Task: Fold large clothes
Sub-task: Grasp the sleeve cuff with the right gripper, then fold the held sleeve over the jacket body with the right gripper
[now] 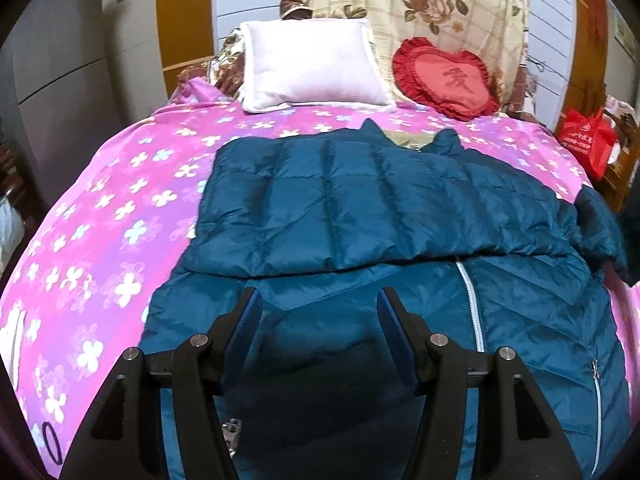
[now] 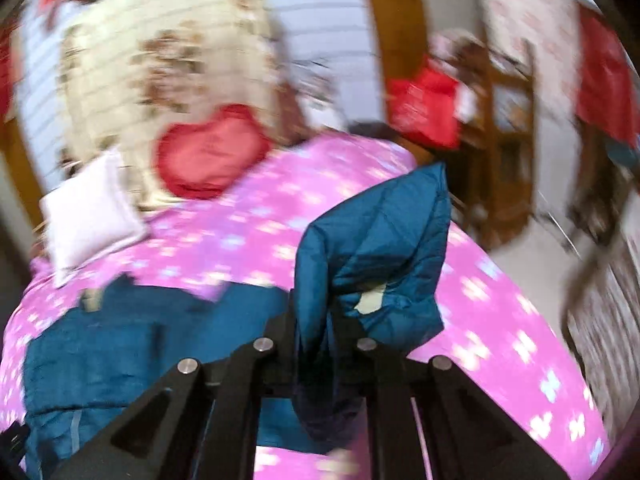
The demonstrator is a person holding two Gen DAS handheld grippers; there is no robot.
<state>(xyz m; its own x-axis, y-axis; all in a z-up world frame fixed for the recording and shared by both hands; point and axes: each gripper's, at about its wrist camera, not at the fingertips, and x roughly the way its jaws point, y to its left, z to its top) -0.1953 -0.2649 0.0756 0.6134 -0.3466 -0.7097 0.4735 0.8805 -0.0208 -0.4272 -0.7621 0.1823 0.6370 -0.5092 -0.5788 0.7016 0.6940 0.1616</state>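
A teal quilted puffer jacket (image 1: pixel 380 216) lies on a bed with a pink flowered cover (image 1: pixel 100 240). One sleeve is folded across its chest; a white zipper (image 1: pixel 472 308) runs down the front. My left gripper (image 1: pixel 318 312) is open and empty just above the jacket's lower front. In the blurred right wrist view, my right gripper (image 2: pixel 328 320) is shut on the jacket's other sleeve (image 2: pixel 372 248) and holds it up above the bed; the jacket's body (image 2: pixel 140 336) lies at the lower left.
A white pillow (image 1: pixel 312 64) and a red heart cushion (image 1: pixel 448 78) lie at the head of the bed, before a floral quilt (image 1: pixel 420 4). A red bag (image 1: pixel 586 140) and wooden furniture stand at the right. A black hair tie (image 1: pixel 52 442) lies near the left.
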